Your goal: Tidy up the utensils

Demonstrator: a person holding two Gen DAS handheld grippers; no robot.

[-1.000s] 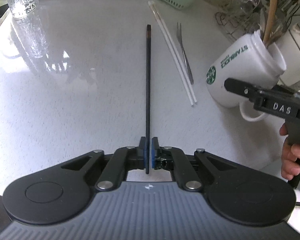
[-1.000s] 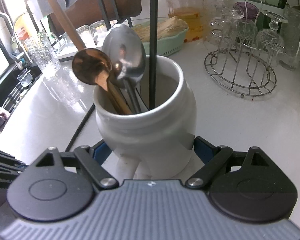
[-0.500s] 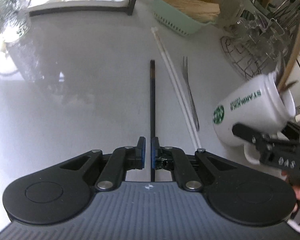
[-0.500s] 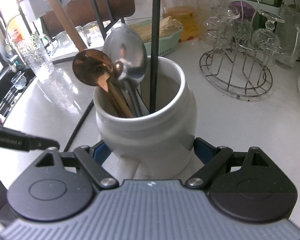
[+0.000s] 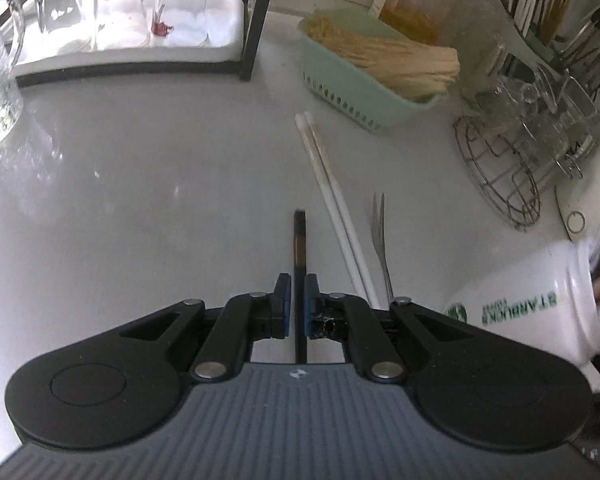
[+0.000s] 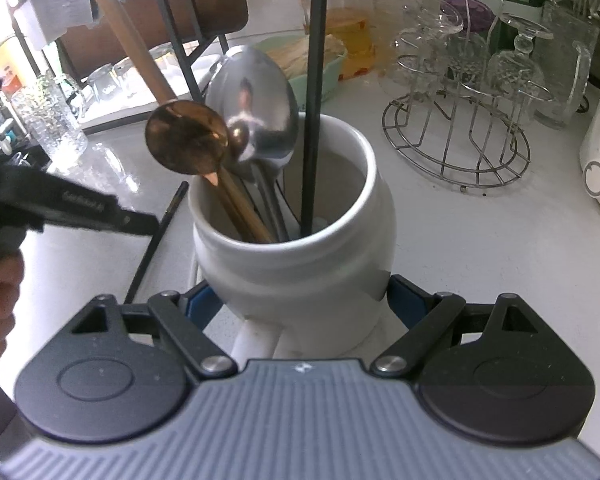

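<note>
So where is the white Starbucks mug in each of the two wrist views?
Left wrist: the mug lies tilted at the lower right edge, mouth to the right, lettering upside down.
Right wrist: the mug fills the centre, between the right gripper fingers, spoons standing in it.
Shared landmark: the wire glass rack, at the right in the left wrist view and at the upper right in the right wrist view.

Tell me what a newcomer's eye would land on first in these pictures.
First, the white Starbucks mug filling the right wrist view, clamped in the right tool and tilted, with a copper spoon, a steel spoon and a black chopstick poking out. Next, in the left wrist view, the left tool pinching another black chopstick over the counter. Just right of it lie white chopsticks and a small fork.
</note>
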